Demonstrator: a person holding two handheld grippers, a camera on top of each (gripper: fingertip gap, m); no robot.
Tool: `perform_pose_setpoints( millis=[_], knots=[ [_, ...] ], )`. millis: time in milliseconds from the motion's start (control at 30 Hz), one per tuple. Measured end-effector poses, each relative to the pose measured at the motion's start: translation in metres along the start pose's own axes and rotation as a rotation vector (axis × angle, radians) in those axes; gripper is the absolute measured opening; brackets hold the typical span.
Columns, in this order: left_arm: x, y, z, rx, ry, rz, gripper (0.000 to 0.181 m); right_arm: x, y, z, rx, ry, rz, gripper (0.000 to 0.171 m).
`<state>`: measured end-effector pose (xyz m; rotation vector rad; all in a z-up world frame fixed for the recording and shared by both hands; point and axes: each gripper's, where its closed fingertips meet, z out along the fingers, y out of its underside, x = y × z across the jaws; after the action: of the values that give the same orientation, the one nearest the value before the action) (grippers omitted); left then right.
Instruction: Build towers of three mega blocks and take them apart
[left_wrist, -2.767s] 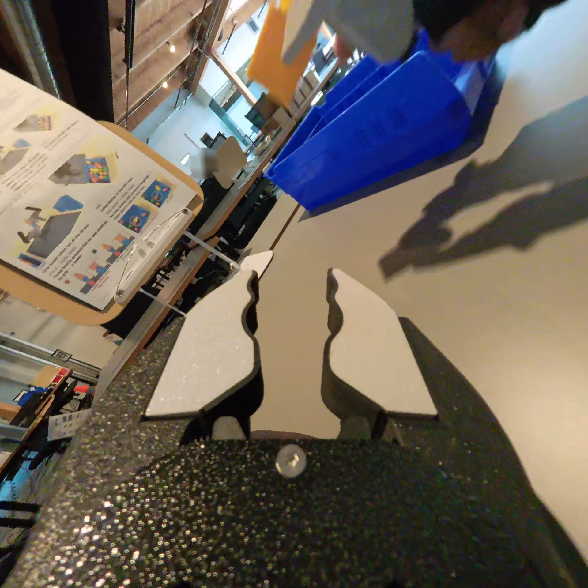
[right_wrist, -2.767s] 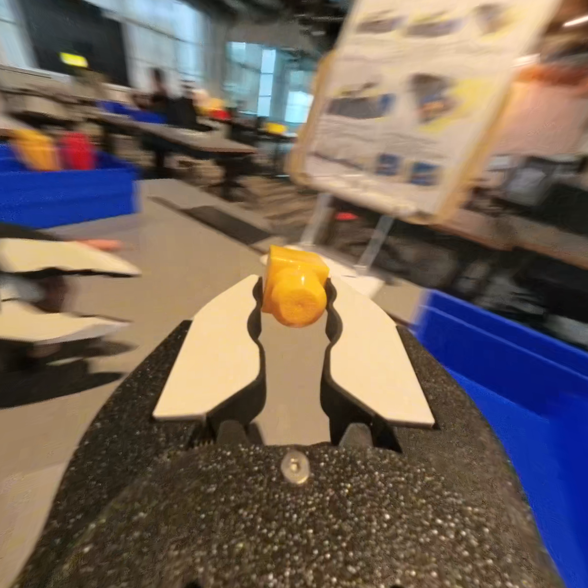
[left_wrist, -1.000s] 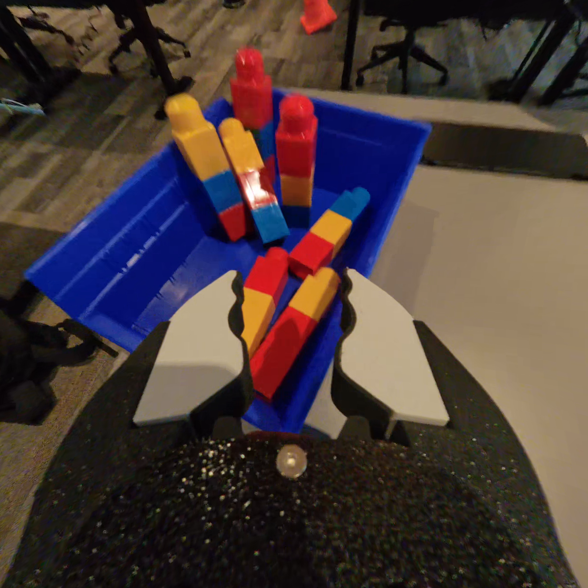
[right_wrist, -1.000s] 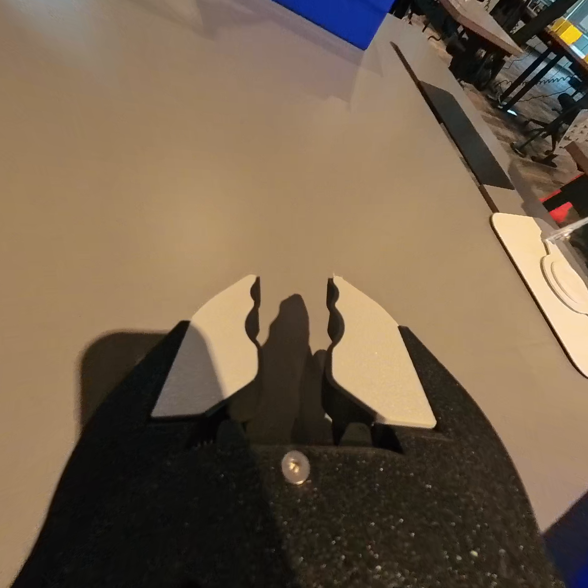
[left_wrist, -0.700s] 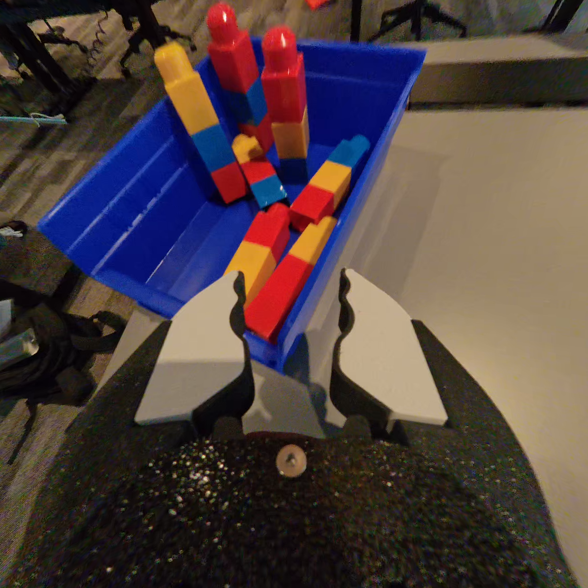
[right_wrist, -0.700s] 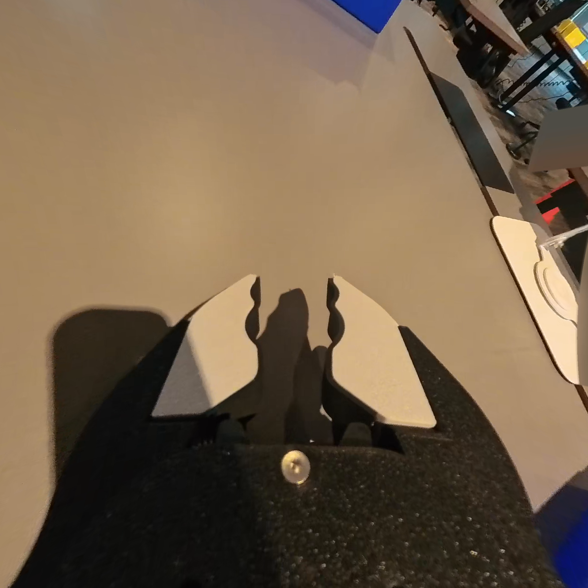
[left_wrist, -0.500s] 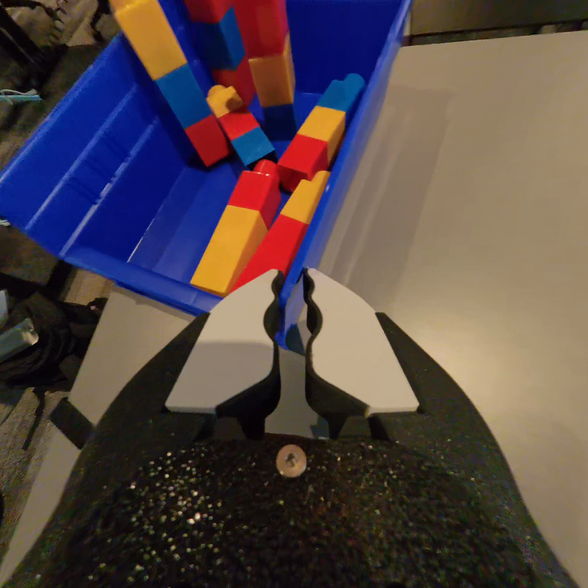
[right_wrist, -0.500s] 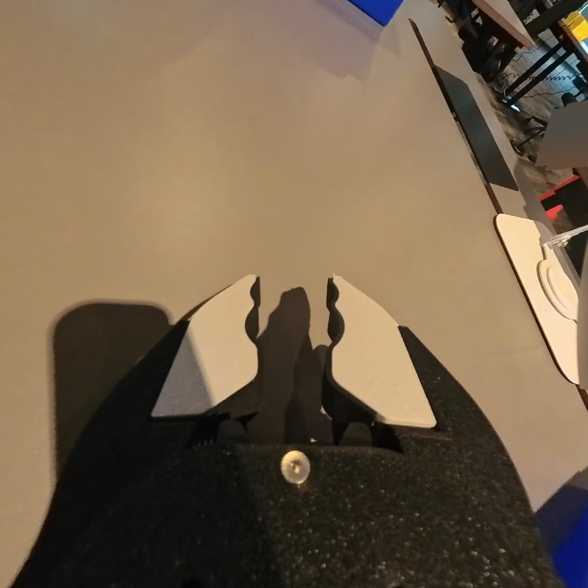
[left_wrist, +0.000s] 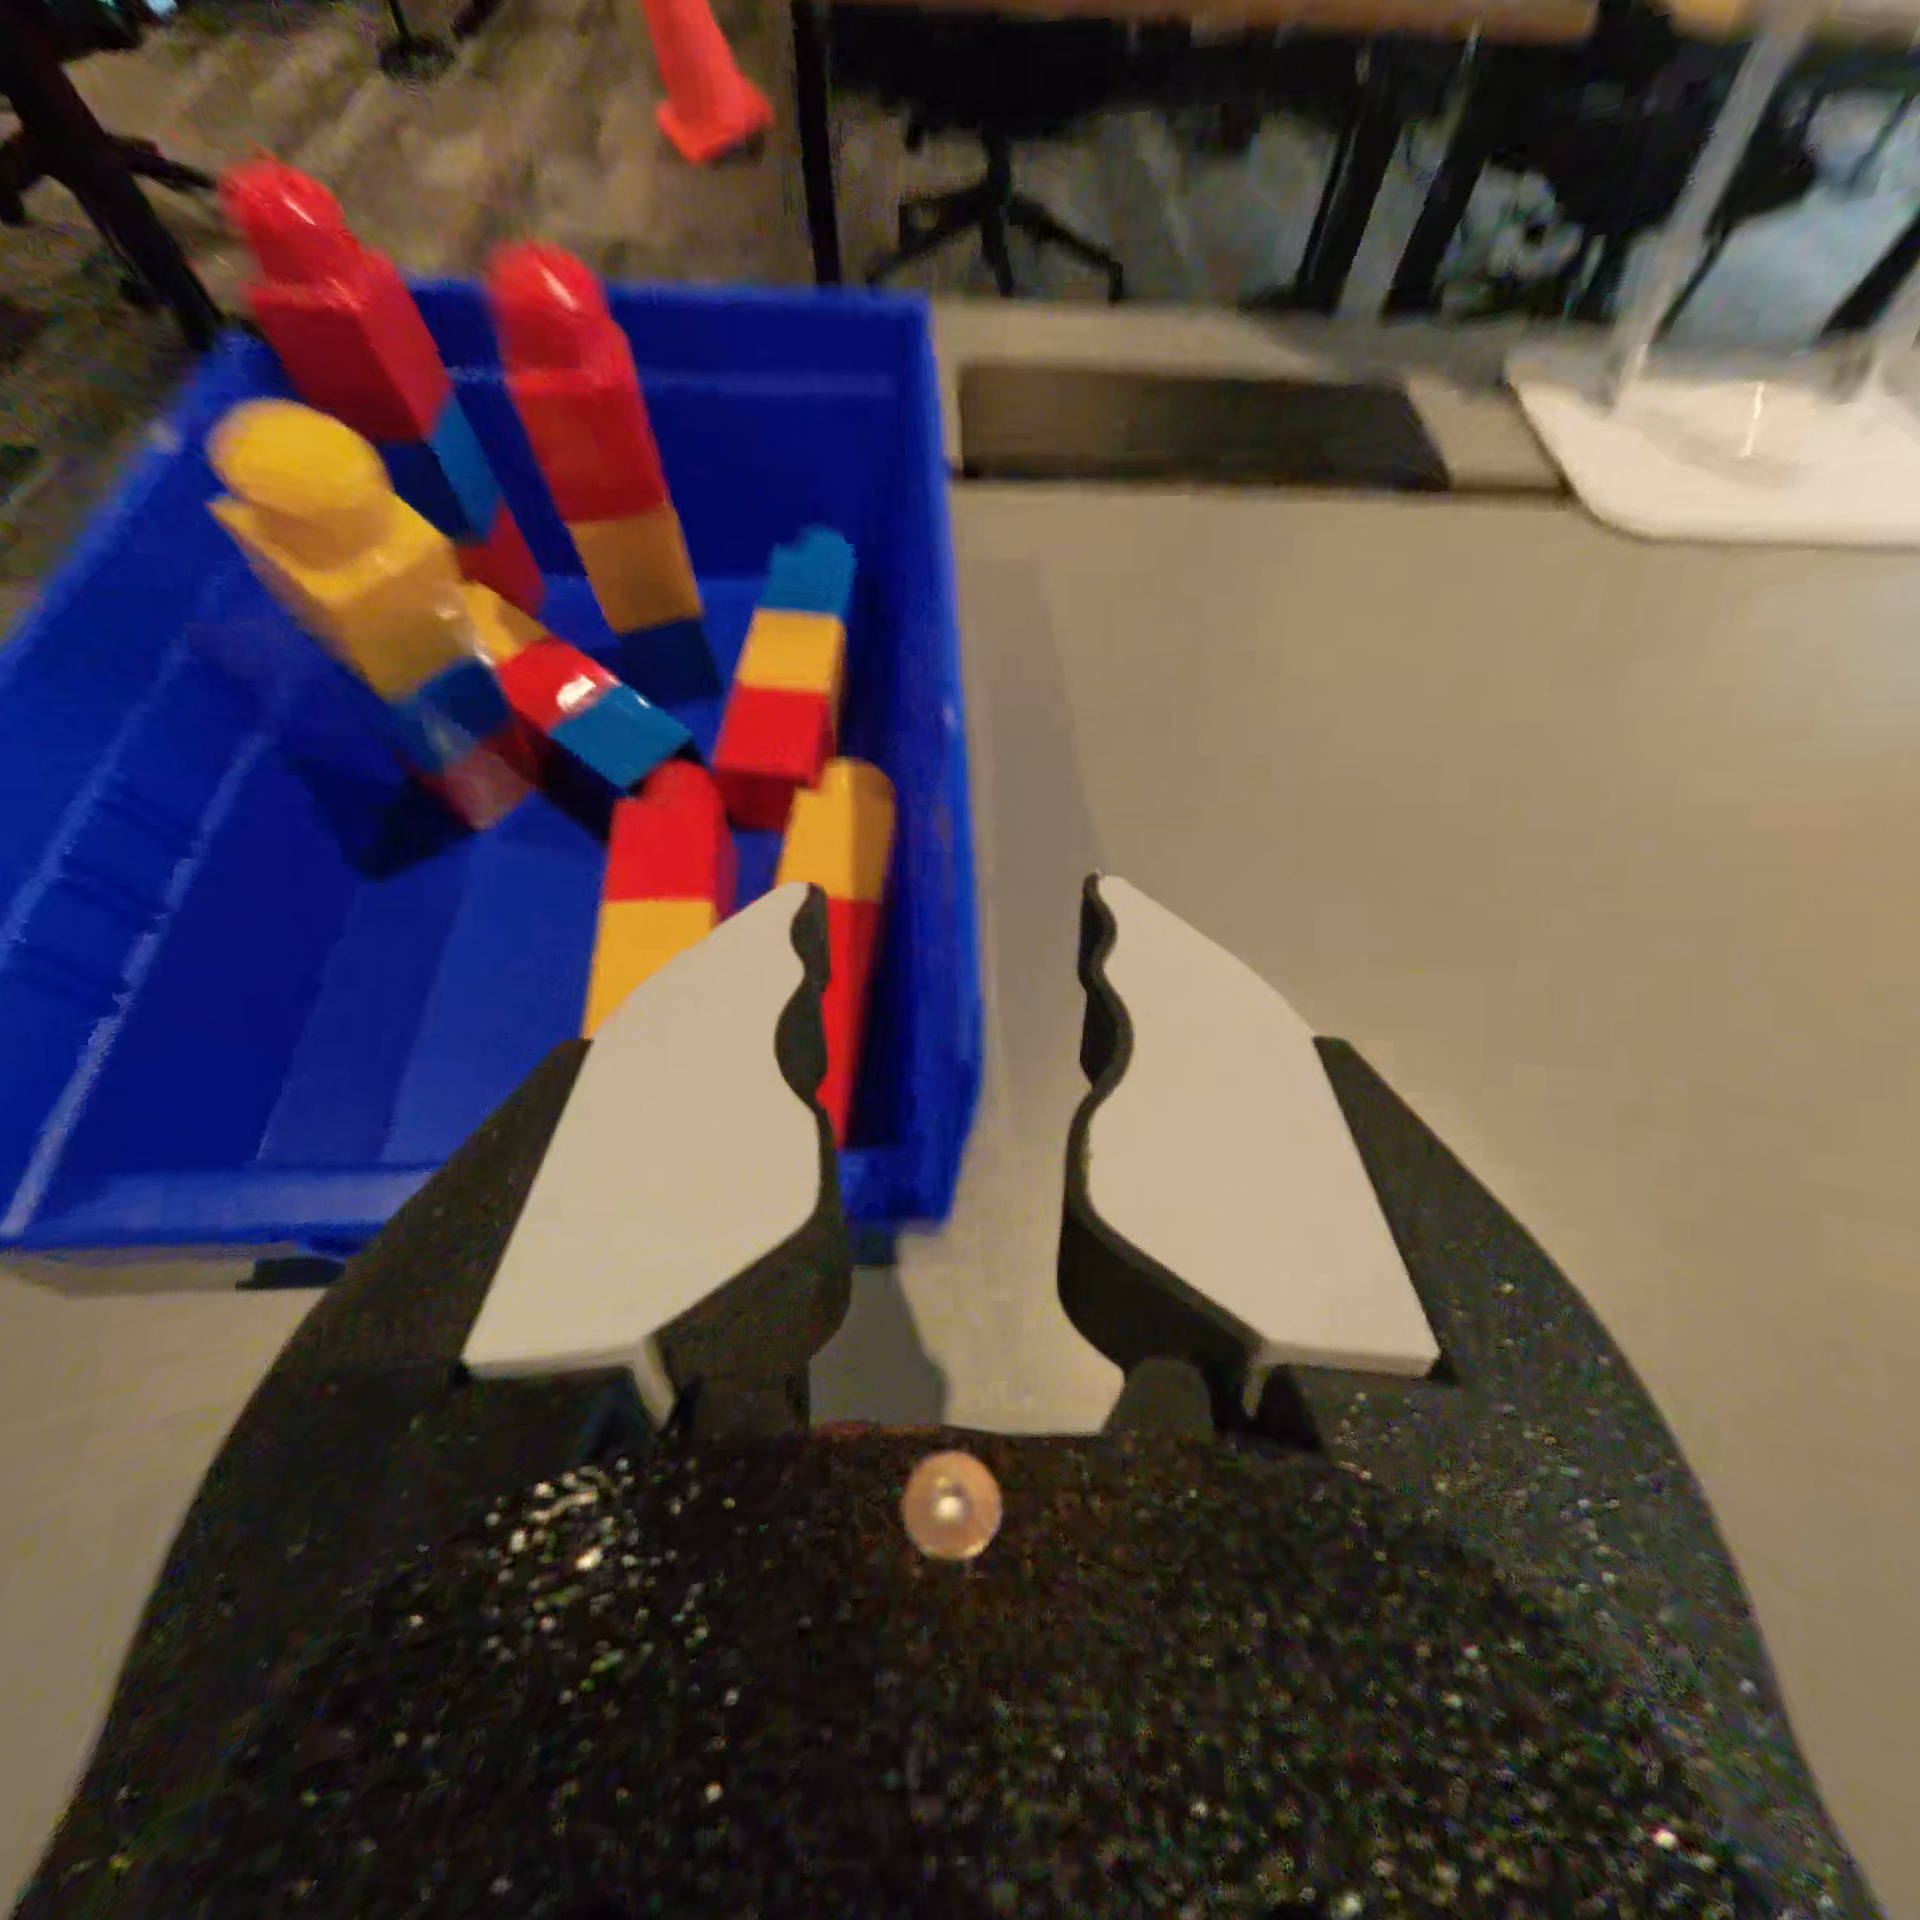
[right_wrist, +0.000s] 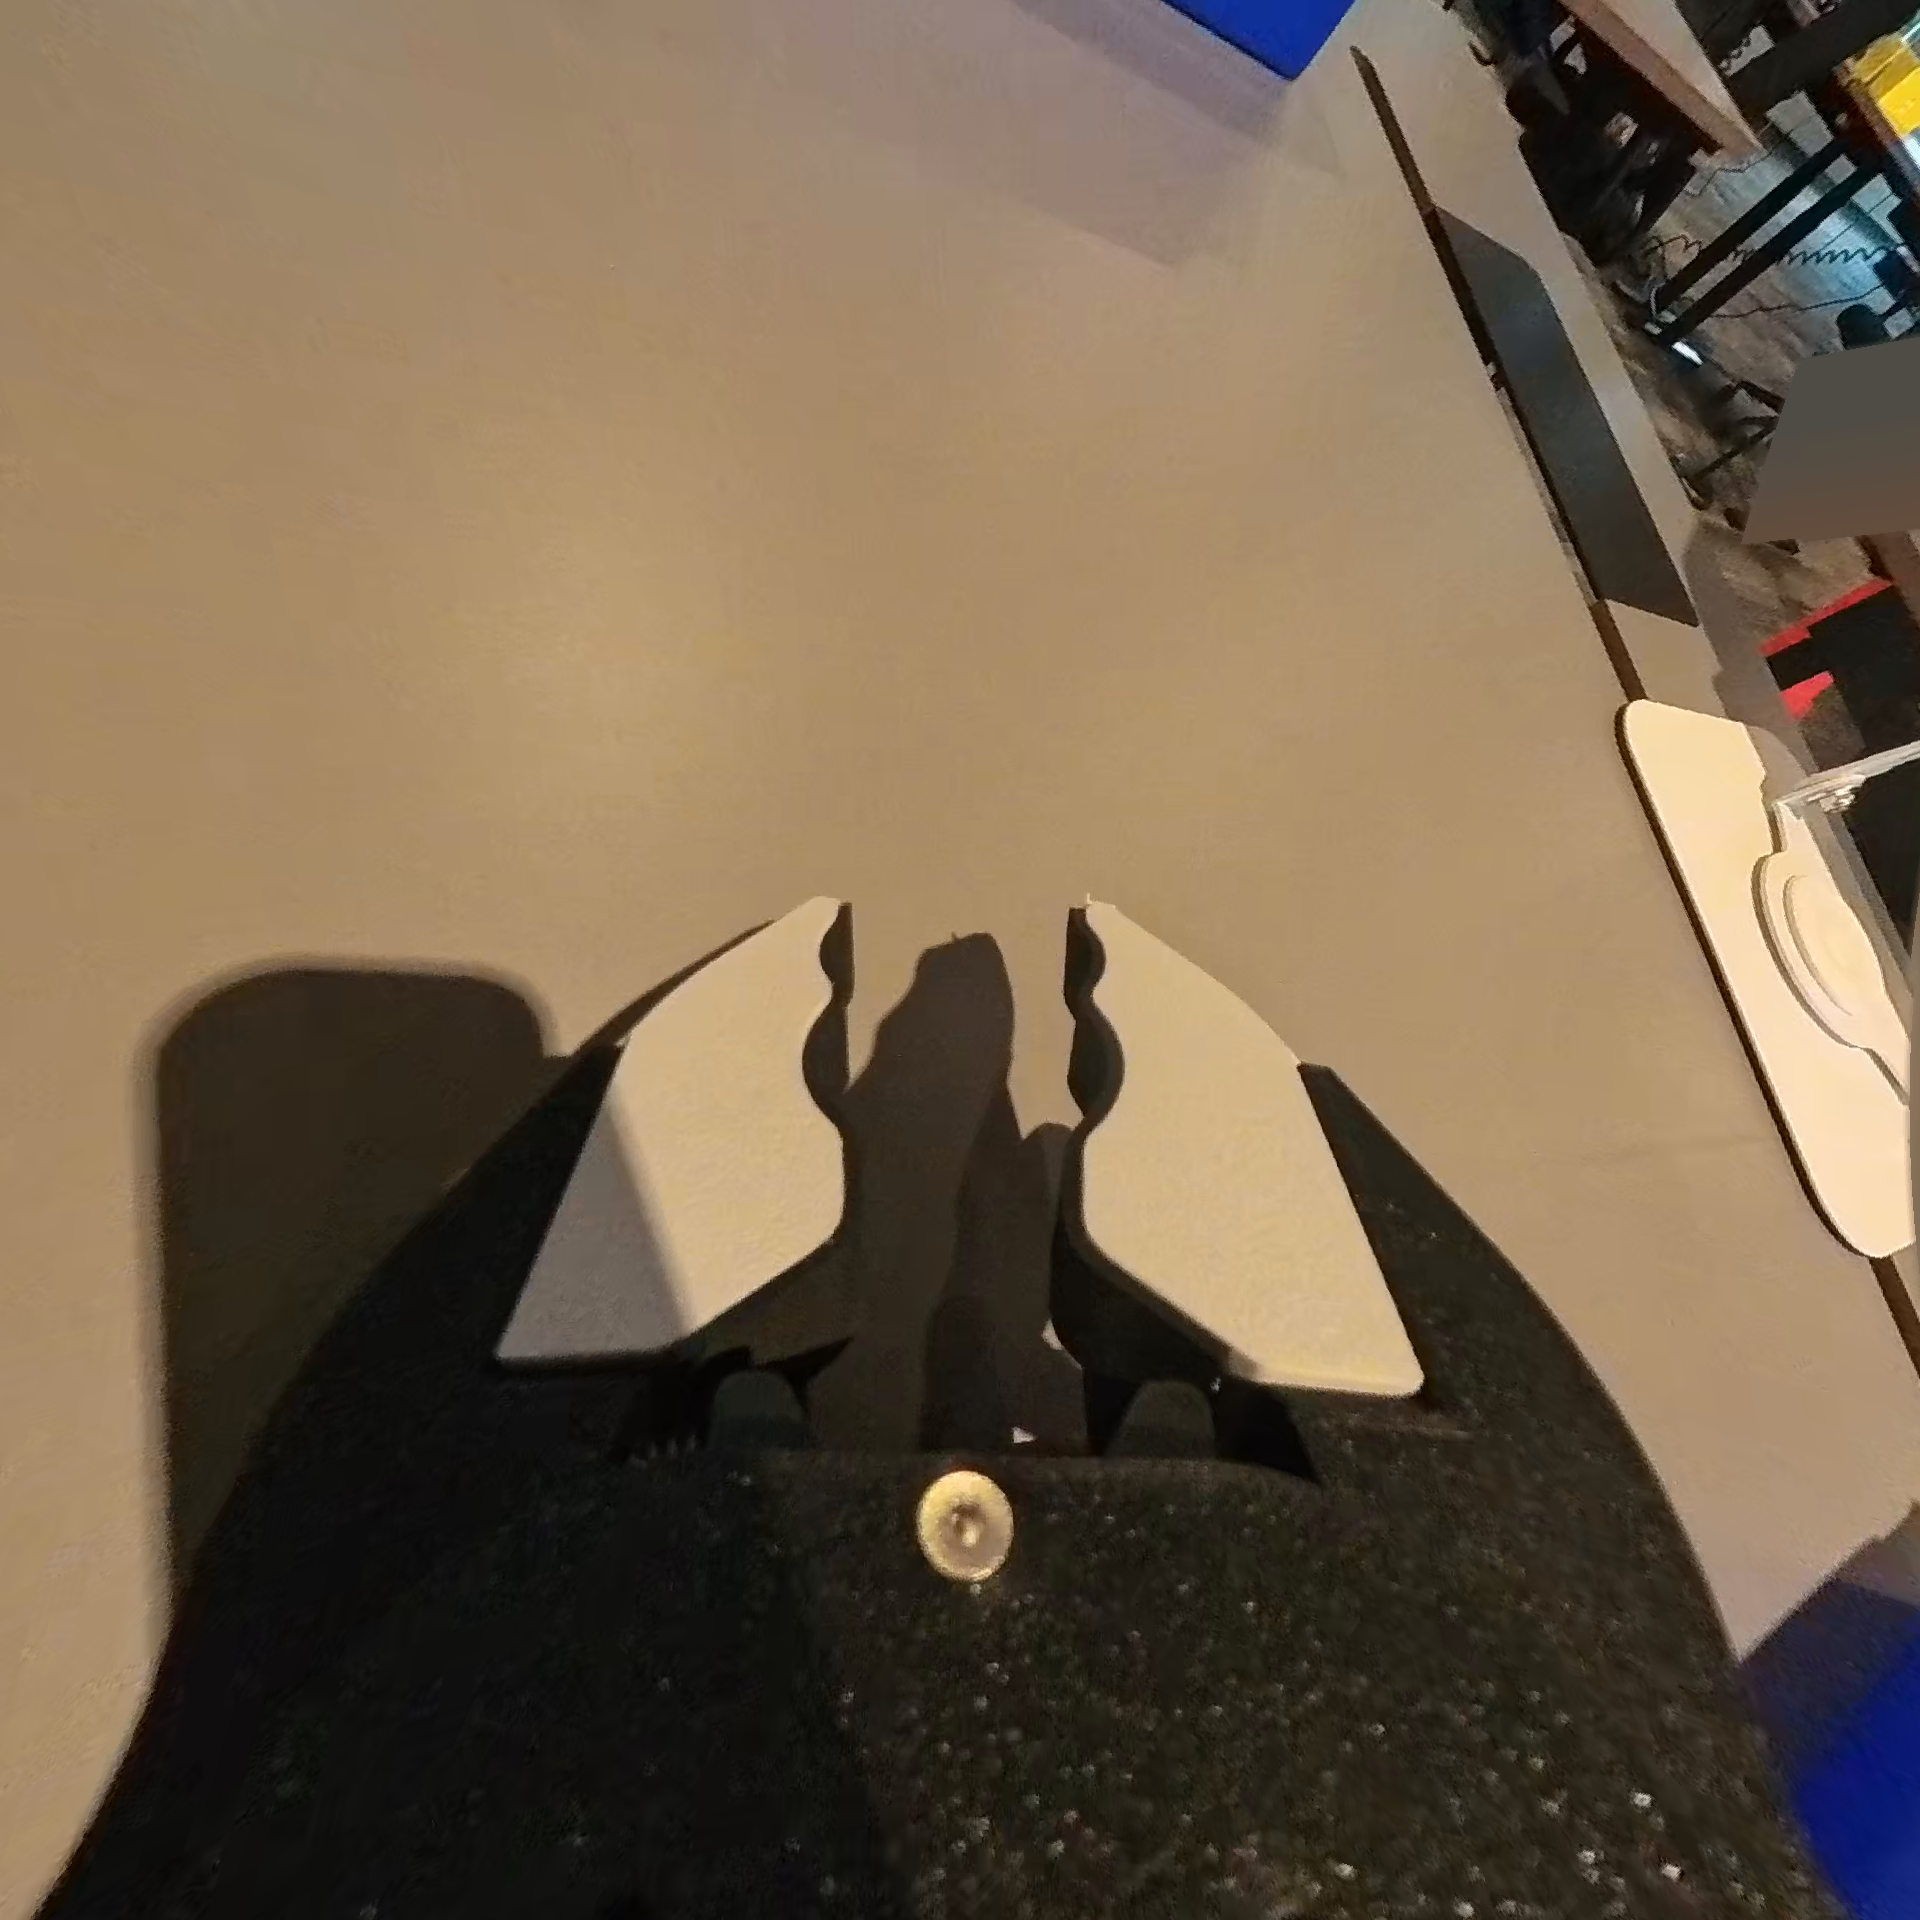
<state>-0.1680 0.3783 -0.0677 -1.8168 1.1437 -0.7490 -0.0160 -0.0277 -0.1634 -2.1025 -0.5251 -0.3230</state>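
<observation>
Left of the released, empty left claw, block towers in blue bin, right claw released

Seven block towers, one blue bin, one orange cone.

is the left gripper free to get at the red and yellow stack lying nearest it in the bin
Probably yes. The left gripper is open and empty, just outside the blue bin wall. The stack lies uncovered in the open-topped bin, so only the wall needs clearing.
</observation>
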Motion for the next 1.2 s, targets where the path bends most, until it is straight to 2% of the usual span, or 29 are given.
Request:
perform_pose_setpoints(
  millis=[67, 167, 267, 333, 367, 400, 567, 667, 867, 1067, 1133, 1200],
  knots=[
    [-0.032, -0.019, 0.003, 0.047, -0.087, -0.028, 0.046, 0.0, 0.0, 0.0, -0.001, 0.0, 0.0, 0.039],
    [-0.084, -0.029, 0.032, -0.001, -0.228, -0.037, 0.053, 0.0, 0.0, 0.0, -0.001, 0.002, 0.0, 0.039],
    [-0.118, -0.015, 0.077, -0.187, -0.296, 0.029, 0.065, 0.0, 0.0, 0.0, -0.002, 0.004, 0.004, 0.039],
    [-0.113, 0.011, 0.099, -0.352, -0.222, 0.028, 0.065, 0.001, 0.001, 0.0, -0.005, 0.005, 0.009, 0.039],
    [-0.114, 0.022, 0.105, -0.411, -0.22, 0.027, 0.075, 0.001, 0.001, 0.0, -0.006, 0.004, 0.012, 0.039],
    [-0.12, 0.026, 0.106, -0.429, -0.259, 0.04, 0.079, 0.001, 0.001, 0.0, -0.007, 0.002, 0.016, 0.039],
    [-0.128, 0.033, 0.085, -0.495, -0.29, -0.021, 0.062, 0.002, 0.002, 0.001, -0.011, 0.003, 0.024, 0.039],
    [-0.139, 0.03, 0.07, -0.461, -0.335, -0.057, 0.053, 0.002, 0.002, 0.001, -0.01, 0.005, 0.019, 0.038],
    [-0.15, 0.073, 0.074, -0.689, -0.363, 0.046, 0.048, 0.002, 0.001, 0.0, -0.01, 0.012, 0.011, 0.037],
    [-0.154, 0.067, 0.082, -0.668, -0.355, 0.108, 0.039, 0.002, 0.001, 0.0, -0.009, 0.016, 0.003, 0.036],
    [-0.154, 0.044, 0.075, -0.508, -0.404, 0.087, 0.039, 0.002, 0.001, 0.0, -0.004, 0.02, 0.0, 0.038],
    [-0.134, -0.002, 0.058, -0.243, -0.407, 0.117, 0.038, 0.004, -0.002, -0.001, 0.013, 0.03, 0.006, 0.038]
  ],
)
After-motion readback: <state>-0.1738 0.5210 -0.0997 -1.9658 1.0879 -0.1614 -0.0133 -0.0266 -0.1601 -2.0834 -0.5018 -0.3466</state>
